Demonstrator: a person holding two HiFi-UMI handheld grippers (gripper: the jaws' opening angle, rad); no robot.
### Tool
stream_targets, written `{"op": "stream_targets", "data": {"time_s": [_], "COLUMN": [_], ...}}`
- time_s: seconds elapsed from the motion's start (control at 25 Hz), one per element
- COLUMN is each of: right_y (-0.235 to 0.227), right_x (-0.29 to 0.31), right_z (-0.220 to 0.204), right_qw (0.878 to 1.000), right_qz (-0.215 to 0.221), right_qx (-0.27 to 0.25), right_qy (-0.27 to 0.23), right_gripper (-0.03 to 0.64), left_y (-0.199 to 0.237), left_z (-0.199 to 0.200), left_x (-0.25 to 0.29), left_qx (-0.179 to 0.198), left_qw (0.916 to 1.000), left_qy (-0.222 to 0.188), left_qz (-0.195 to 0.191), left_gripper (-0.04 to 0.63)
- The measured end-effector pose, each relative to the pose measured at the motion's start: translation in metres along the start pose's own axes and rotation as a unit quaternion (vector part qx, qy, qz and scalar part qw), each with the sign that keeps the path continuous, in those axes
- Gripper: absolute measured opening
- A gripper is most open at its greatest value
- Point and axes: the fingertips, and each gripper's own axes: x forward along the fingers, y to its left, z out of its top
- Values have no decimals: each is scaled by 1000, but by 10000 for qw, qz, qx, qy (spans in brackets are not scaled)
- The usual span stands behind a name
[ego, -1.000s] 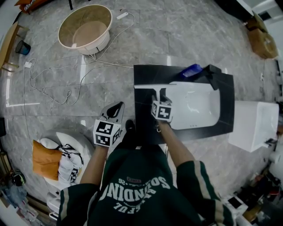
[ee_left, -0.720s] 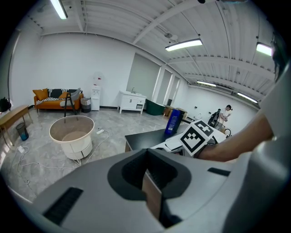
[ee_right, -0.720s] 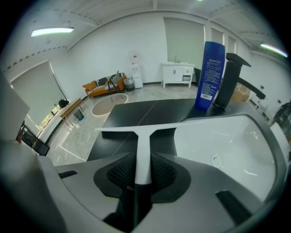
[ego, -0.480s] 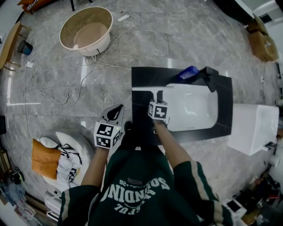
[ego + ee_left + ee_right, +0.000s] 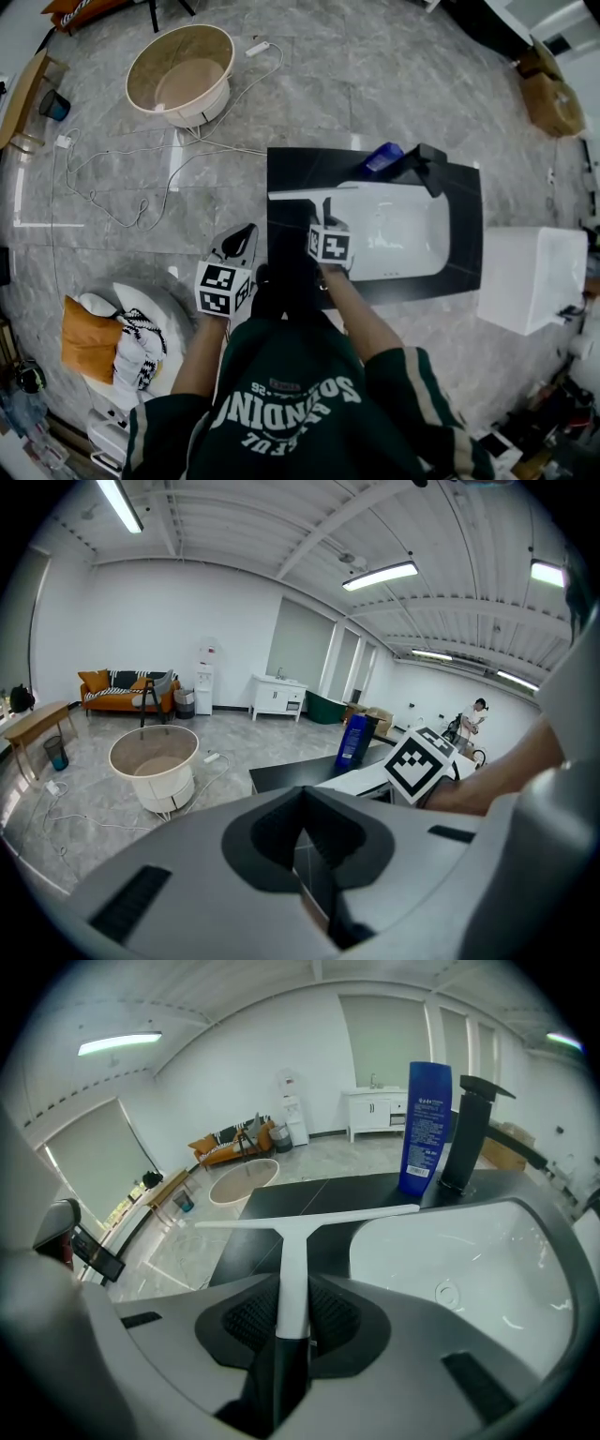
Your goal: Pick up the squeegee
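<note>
The squeegee (image 5: 305, 1221) has a long white blade and a white stem that runs into a black handle. My right gripper (image 5: 292, 1321) is shut on that handle; its jaws have just been closing round it. From the head view, the squeegee (image 5: 298, 192) hangs over the left end of the black counter (image 5: 291, 164), just ahead of the right gripper (image 5: 327, 217). My left gripper (image 5: 246, 231) hovers over the floor left of the counter. In its own view the left gripper (image 5: 300, 850) has its jaws together with nothing between them.
A white basin (image 5: 403, 234) is set in the counter, with a blue bottle (image 5: 382, 157) and a black tap (image 5: 427, 161) at its far edge. A beige tub (image 5: 183, 70) and loose cables (image 5: 141, 187) lie on the floor. A white box (image 5: 530, 277) stands to the right.
The right gripper with the squeegee has come slightly up and left over the counter's end. The left gripper has drifted a little. The whole view has shifted.
</note>
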Motion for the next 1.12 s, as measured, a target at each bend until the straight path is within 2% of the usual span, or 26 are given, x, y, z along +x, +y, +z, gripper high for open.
{"op": "stream_targets", "data": {"time_s": [0.52, 0.72, 1.12], "right_y": [-19, -33, -33], "right_x": [-60, -95, -155], "right_z": [19, 33, 61], "right_qw": [9972, 9922, 9805], "right_qz": [183, 191, 461], "right_qx": [131, 365, 366], "right_qy": [-714, -1176, -1874], "right_gripper": [80, 80, 80], "left_y": [-17, -19, -27], "left_z": [38, 48, 76], "left_x": [-8, -13, -23], "left_qx": [290, 393, 634], "left_qw": [9987, 9978, 9946], "left_qy": [-404, -515, -814], "left_qz": [100, 150, 138], "left_gripper": [2, 2, 2]}}
